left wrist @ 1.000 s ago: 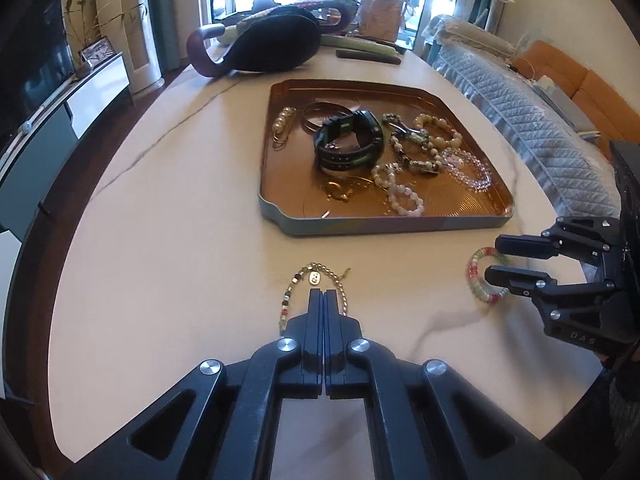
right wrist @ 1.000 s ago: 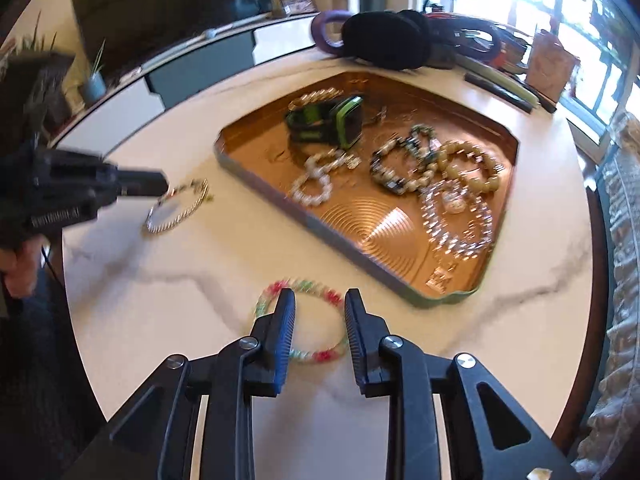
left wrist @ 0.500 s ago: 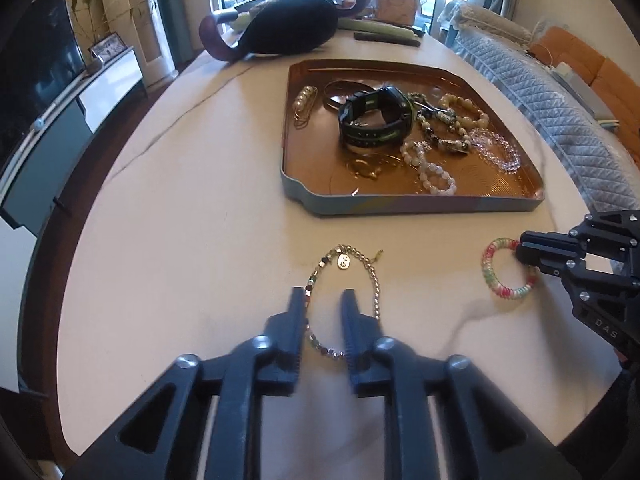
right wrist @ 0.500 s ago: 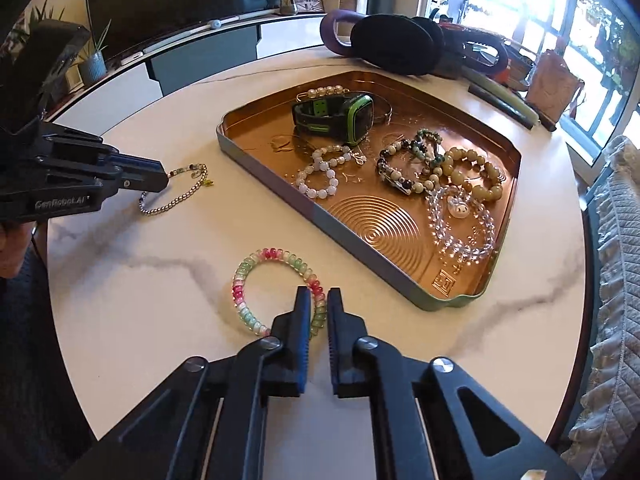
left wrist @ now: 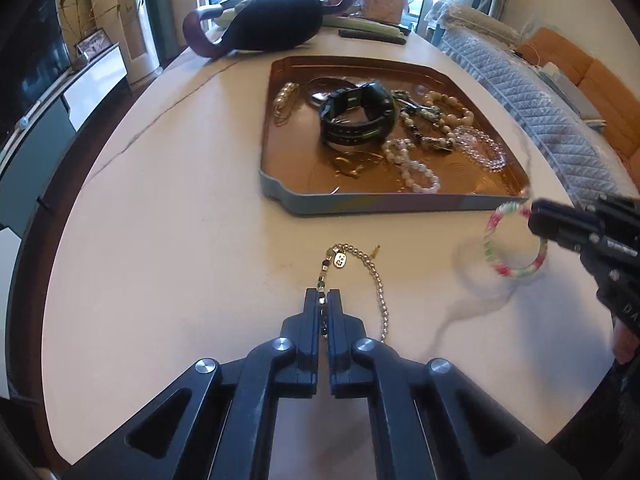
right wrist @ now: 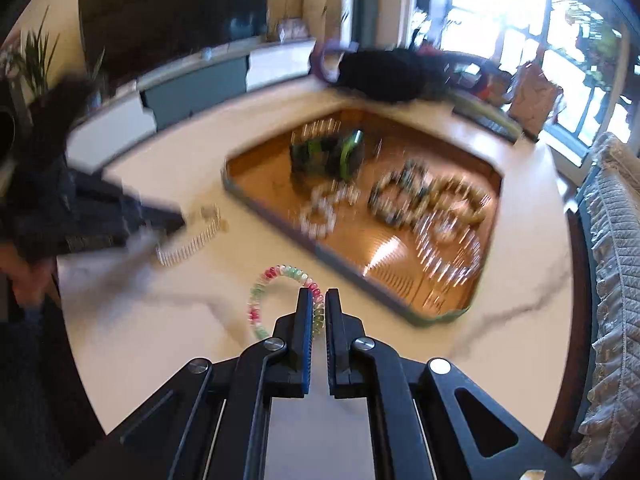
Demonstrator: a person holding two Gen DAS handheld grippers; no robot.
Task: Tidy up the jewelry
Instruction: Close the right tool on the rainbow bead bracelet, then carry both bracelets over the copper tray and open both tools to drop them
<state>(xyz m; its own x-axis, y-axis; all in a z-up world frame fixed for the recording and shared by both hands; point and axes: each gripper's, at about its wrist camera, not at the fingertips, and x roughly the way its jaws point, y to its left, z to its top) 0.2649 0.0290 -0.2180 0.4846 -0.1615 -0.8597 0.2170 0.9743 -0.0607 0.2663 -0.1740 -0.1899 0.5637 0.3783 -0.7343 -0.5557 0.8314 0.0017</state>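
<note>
Gold chain (left wrist: 362,268) sharp in left view; right view blurs it.

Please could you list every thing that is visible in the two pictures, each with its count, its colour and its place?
Copper-coloured metal tray: one, blue-grey outer wall, middle of table.
Black and green wristwatch: one, in tray.
Beaded bracelets: several, white, clear, cream and dark, in tray beside the watch.
Pink, green and white beaded bracelet: one, between the right gripper's fingers, seemingly lifted over its shadow near the tray's corner.
Gold bead chain bracelet with small tag: one, on table before the tray, one side pinched by the left gripper.
Dark bag with maroon handle: one, far end of table.
White marble-look table: one.
Left gripper: black, shut on chain.
Right gripper: black, shut on bracelet.
</note>
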